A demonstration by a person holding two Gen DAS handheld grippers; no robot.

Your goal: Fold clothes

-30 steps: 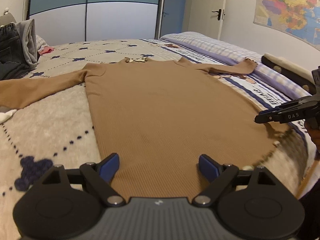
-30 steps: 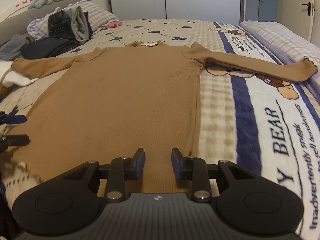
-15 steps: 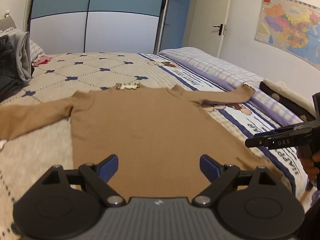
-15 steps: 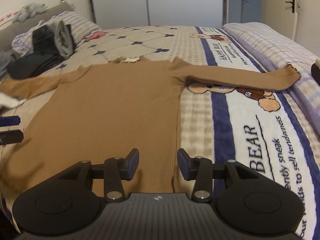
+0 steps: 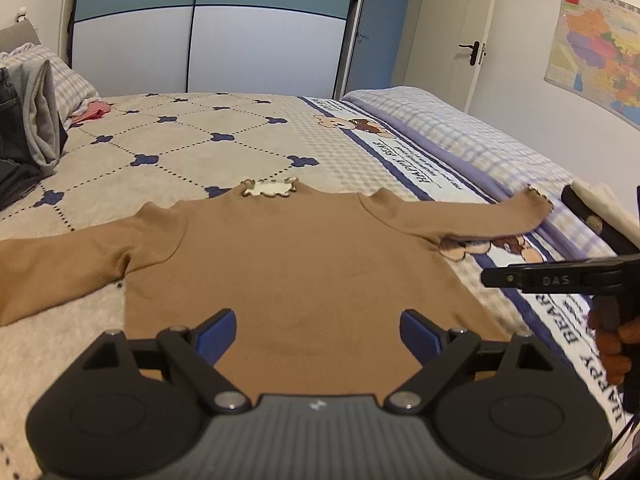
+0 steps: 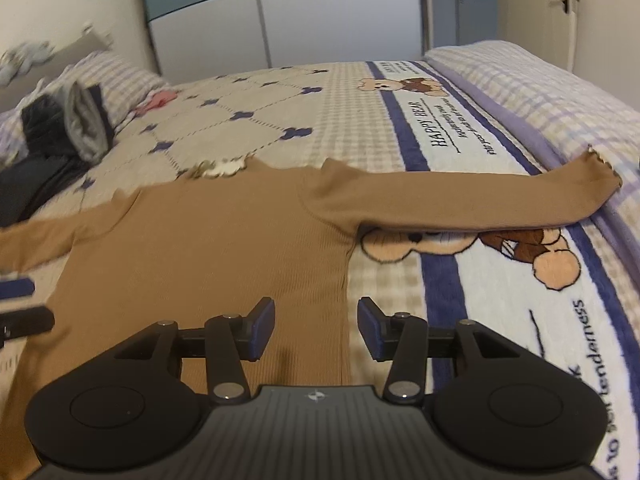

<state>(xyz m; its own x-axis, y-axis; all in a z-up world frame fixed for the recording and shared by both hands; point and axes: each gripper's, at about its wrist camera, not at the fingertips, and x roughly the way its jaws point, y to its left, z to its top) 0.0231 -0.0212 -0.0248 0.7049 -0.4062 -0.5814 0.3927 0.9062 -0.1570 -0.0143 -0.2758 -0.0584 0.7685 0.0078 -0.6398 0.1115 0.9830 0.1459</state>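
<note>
A brown long-sleeved ribbed sweater [image 5: 304, 268] lies flat on the bed, collar [image 5: 270, 188] at the far end, both sleeves spread out. It also shows in the right wrist view [image 6: 208, 240], its right sleeve [image 6: 460, 200] reaching toward the purple bedding. My left gripper [image 5: 318, 330] is open and empty above the sweater's body. My right gripper [image 6: 316, 326] is open and empty above the sweater's right side edge; it also shows from the side in the left wrist view [image 5: 560, 278].
A pile of dark and grey clothes [image 6: 64, 132] lies at the left by the pillows. A pink item [image 5: 90, 110] lies beyond it. A purple checked quilt [image 5: 460, 132] lies along the right. A wardrobe [image 5: 208, 28] stands behind the bed.
Both grippers have moved forward over the sweater from its hem toward the collar and risen. The right gripper's jaws have opened wider.
</note>
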